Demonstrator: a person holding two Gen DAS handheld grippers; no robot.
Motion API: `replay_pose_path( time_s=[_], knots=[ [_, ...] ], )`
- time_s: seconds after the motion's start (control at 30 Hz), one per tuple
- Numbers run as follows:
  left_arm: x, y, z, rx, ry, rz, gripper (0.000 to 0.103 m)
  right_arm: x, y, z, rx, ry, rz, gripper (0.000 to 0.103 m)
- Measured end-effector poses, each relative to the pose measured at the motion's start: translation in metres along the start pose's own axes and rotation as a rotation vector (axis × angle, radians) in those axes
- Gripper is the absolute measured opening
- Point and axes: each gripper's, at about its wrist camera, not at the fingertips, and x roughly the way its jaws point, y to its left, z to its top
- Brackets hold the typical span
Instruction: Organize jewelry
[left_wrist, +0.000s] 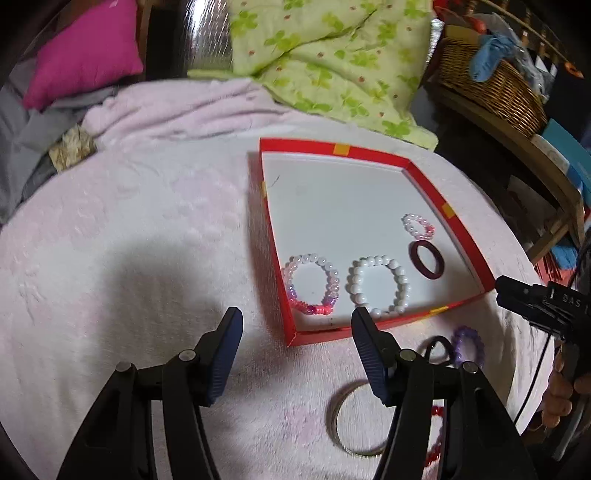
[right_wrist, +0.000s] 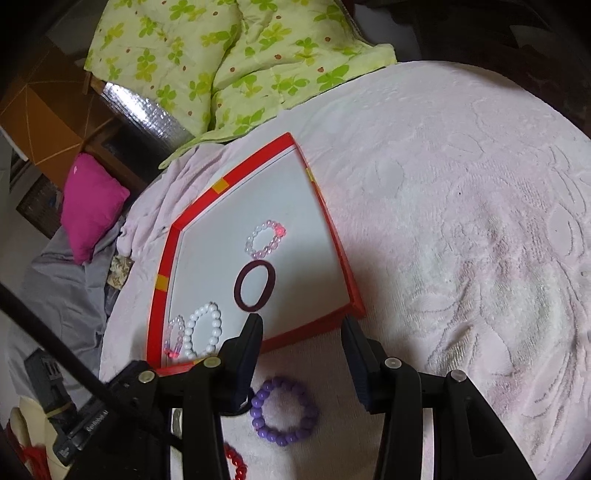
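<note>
- Red cardboard tray (left_wrist: 384, 325): four bracelets inside, sorting midway.
- Purple beaded bracelet (right_wrist: 283, 415): outside tray's near wall, next pick.
- Left tongs (left_wrist: 297, 321), right tongs (right_wrist: 303, 328): parted, empty; lowering, closing needed.

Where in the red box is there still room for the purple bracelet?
The far half of the red box is bare, from the small pink bracelet back to the far wall. The near side is crowded: the pink bracelet, white bracelet and dark ring sit in a row. The purple bracelet lies outside on the blanket.
</note>
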Motion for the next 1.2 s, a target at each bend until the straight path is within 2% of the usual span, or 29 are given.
replay_pose_path(
  time_s=[0.13, 0.23, 0.37, 0.5, 0.7, 0.93, 1.0, 1.2],
  knots=[
    [-0.015, -0.008, -0.007, 0.039, -0.024, -0.010, 0.062, -0.004, -0.001, -0.005, -0.024, 0.018, -0.001, 0.048],
    [-0.021, -0.024, -0.015, 0.105, -0.031, -0.017, 0.062, -0.003, -0.004, -0.008, -0.026, 0.038, -0.011, 0.048],
    [-0.019, -0.047, -0.024, 0.199, -0.010, -0.027, 0.062, 0.000, -0.007, -0.013, -0.025, 0.073, -0.021, 0.048],
    [-0.016, -0.068, -0.030, 0.293, 0.012, -0.077, 0.062, 0.002, -0.006, -0.016, -0.036, 0.094, -0.020, 0.048],
    [-0.005, -0.086, -0.037, 0.359, 0.063, -0.116, 0.062, 0.006, -0.011, -0.020, -0.052, 0.143, -0.006, 0.048],
    [0.009, -0.101, -0.040, 0.387, 0.109, -0.163, 0.062, 0.003, -0.022, -0.019, -0.047, 0.164, 0.008, 0.048],
    [0.012, -0.104, -0.040, 0.392, 0.119, -0.172, 0.059, 0.001, -0.025, -0.018, -0.034, 0.163, 0.012, 0.048],
    [0.020, -0.106, -0.039, 0.373, 0.138, -0.179, 0.039, 0.000, -0.026, -0.018, -0.031, 0.174, 0.025, 0.048]
  ],
)
